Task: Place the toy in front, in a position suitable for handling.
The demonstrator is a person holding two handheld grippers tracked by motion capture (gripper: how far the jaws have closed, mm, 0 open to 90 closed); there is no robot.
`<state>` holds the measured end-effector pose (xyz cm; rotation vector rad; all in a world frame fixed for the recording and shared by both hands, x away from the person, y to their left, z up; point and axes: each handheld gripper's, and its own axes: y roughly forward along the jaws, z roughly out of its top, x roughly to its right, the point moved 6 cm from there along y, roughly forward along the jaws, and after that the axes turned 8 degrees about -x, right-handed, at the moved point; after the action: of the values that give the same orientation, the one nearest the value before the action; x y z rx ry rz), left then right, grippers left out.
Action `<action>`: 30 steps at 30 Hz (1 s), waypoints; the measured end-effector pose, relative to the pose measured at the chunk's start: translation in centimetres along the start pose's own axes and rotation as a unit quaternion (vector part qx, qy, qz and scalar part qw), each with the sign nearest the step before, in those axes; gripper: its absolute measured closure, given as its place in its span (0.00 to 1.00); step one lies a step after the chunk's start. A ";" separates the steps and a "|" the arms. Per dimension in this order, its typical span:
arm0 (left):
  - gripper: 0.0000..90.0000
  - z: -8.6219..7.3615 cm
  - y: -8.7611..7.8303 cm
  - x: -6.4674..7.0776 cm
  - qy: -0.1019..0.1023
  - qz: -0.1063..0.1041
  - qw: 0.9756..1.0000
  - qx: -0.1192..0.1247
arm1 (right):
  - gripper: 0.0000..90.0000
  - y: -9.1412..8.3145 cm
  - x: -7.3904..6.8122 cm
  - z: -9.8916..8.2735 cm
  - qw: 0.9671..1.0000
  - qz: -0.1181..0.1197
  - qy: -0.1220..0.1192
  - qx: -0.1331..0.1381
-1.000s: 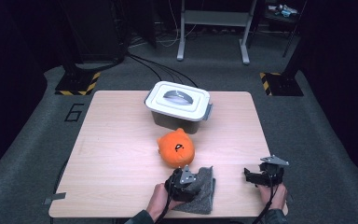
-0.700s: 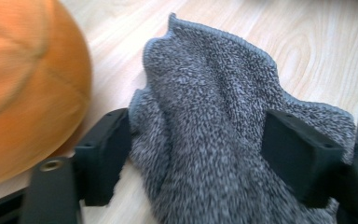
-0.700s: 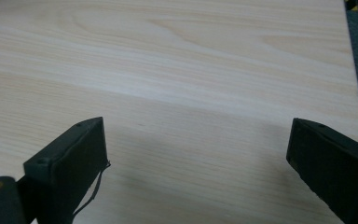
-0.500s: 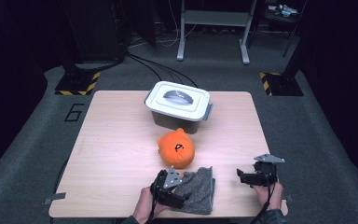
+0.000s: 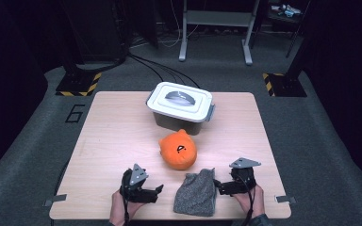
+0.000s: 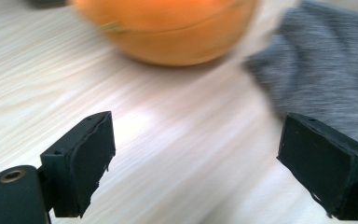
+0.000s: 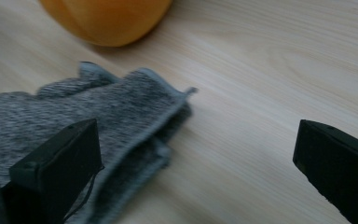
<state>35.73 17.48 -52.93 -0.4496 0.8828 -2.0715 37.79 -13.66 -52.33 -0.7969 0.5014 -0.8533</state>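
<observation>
Cloth: grey knitted cloth lay crumpled in a narrow heap at the near edge of the table, between the two hands, touched by neither.
Left hand-held gripper: jaws stood wide apart and had just been opening; nothing sat between them, only bare wood showed in the gap in the left gripper view, cloth off to its right.
Right hand-held gripper: jaws spread wide, empty, just beside the cloth's right edge; in the right gripper view the hemmed corner of the cloth lay in front of one jaw, unpinched.
Neighbours: orange plush toy sat just beyond the cloth, close to its far corner; white lidded storage box stood farther back, well apart.
Step, as judged: cloth released, next grasp probably meant for its edges, to spread or fold it.
Doing it well: take each side at a hemmed corner, one layer only, jaws low and flat to the wood.
Pull: draw both corners apart evenly, toward the near side, away from the toy.
Risk: bunched folds could give a double-layer pinch; far corner could drag against the plush.
</observation>
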 end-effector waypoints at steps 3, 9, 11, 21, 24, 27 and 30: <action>0.12 -1.1 0.2 -2.1 -0.020 0.027 0.999 -0.010 | 0.00 0.5 -2.0 0.4 1.000 0.014 -0.019 -0.007; 0.12 -3.4 0.7 -5.6 -0.072 0.064 0.995 -0.032 | 0.01 1.7 -5.1 0.6 0.997 0.025 -0.060 -0.030; 0.12 -3.9 0.8 -6.6 -0.083 0.078 0.993 -0.040 | 0.03 2.1 -5.9 0.5 0.996 0.029 -0.073 -0.030; 0.12 -4.6 1.3 -8.2 -0.108 0.099 0.988 -0.038 | 0.14 4.4 -6.9 -0.7 0.991 0.013 -0.109 -0.073; 0.12 -4.6 1.3 -8.2 -0.108 0.099 0.989 -0.036 | 0.20 4.6 -6.6 -0.9 0.991 0.012 -0.110 -0.073; 0.12 -4.6 1.3 -8.2 -0.106 0.098 0.989 -0.034 | 0.25 4.6 -6.6 -0.9 0.991 0.017 -0.109 -0.073; 0.12 -4.6 1.4 -8.3 -0.107 0.097 0.989 -0.033 | 0.36 4.4 -6.3 -1.1 0.992 0.017 -0.109 -0.058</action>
<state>38.79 25.51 -57.15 -0.5850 0.8337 -1.7845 35.53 -7.21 -55.90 -0.9746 0.3721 -0.7000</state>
